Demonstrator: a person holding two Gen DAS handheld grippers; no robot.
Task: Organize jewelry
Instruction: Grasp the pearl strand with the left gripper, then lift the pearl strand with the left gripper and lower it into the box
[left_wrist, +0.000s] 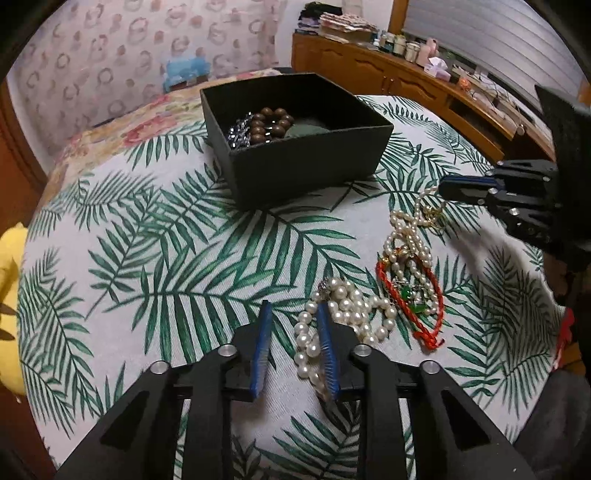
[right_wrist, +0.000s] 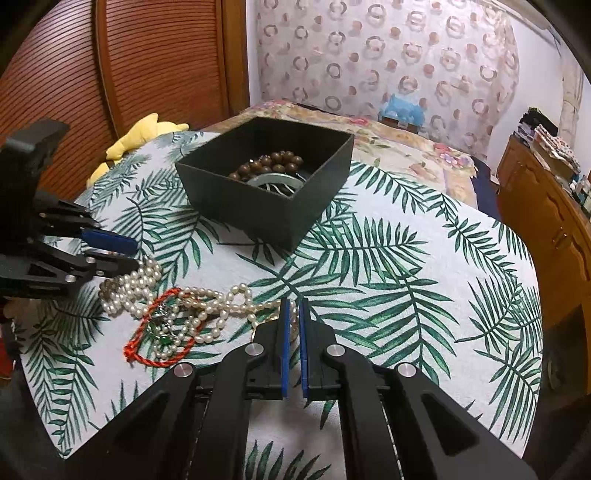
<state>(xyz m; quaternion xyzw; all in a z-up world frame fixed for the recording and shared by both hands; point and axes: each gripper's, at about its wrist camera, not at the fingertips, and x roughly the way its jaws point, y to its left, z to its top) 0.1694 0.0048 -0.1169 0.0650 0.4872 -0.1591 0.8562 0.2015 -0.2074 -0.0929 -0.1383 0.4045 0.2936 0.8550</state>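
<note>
A pile of jewelry lies on the leafy cloth (left_wrist: 155, 266), well apart from the black box (left_wrist: 295, 173). In the pile are a big pearl string (left_wrist: 343, 314), a small pearl string (left_wrist: 406, 236) and a red cord (left_wrist: 424, 325). Brown beads (left_wrist: 271, 123) are already in the box. The left claw (left_wrist: 293, 314) is partly open, and one finger is set down among the big pearls; nothing is held yet. The right claw (right_wrist: 294, 306) is nearly closed at the end of the small pearl string, but whether a pearl is pinched cannot be told. The strings look tangled, so one string should be gripped firmly and lifted slowly. The rest should be kept down by the other claw. Then the string should be lowered into the box.
</note>
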